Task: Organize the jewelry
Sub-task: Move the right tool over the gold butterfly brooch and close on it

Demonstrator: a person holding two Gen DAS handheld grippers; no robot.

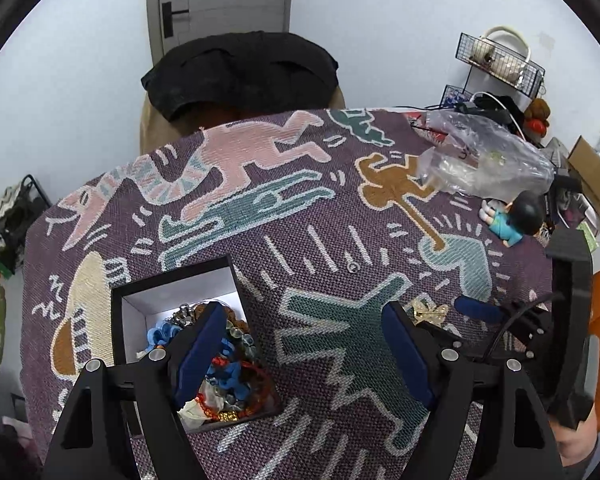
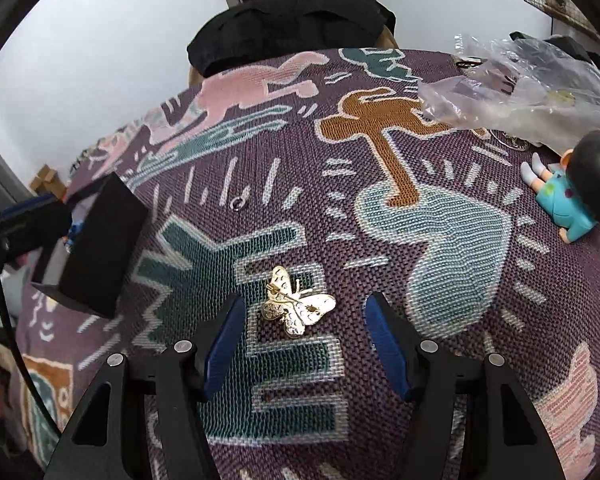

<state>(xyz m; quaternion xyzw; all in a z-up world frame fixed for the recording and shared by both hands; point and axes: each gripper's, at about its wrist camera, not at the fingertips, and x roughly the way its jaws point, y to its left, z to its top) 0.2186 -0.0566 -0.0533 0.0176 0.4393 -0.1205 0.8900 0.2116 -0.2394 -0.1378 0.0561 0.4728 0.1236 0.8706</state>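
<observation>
My right gripper [image 2: 302, 344] points down at the woven table cover [image 2: 380, 240], its blue pads spread apart with nothing pressed between them. A gold butterfly brooch [image 2: 296, 306] lies on the cloth just ahead of the fingertips, roughly centred in the gap and nearer my left pad, touching neither as far as I can see. It rests on a dark green patch of the pattern, one wing tilted toward the far side of the table. A small silver ring [image 2: 238, 203] lies alone on the purple weave, well beyond the brooch. My left gripper [image 1: 300, 336] is wide open too and empty; its left finger [image 1: 198, 356] hangs over the open black jewelry box [image 1: 180, 276], whose white interior is piled with blue, red and amber beads and other trinkets. From that side I can see the brooch [image 1: 430, 312] just past my right pad, with one blue pad of the other gripper beside it. In the right view the box [image 2: 96, 240] stands to the left of the brooch, well apart. A crumpled clear plastic bag [image 2: 532, 100] and a small doll in a blue outfit [image 2: 576, 188] lie toward the far right of the table, and a black cushion [image 2: 288, 24] sits past the far edge.
</observation>
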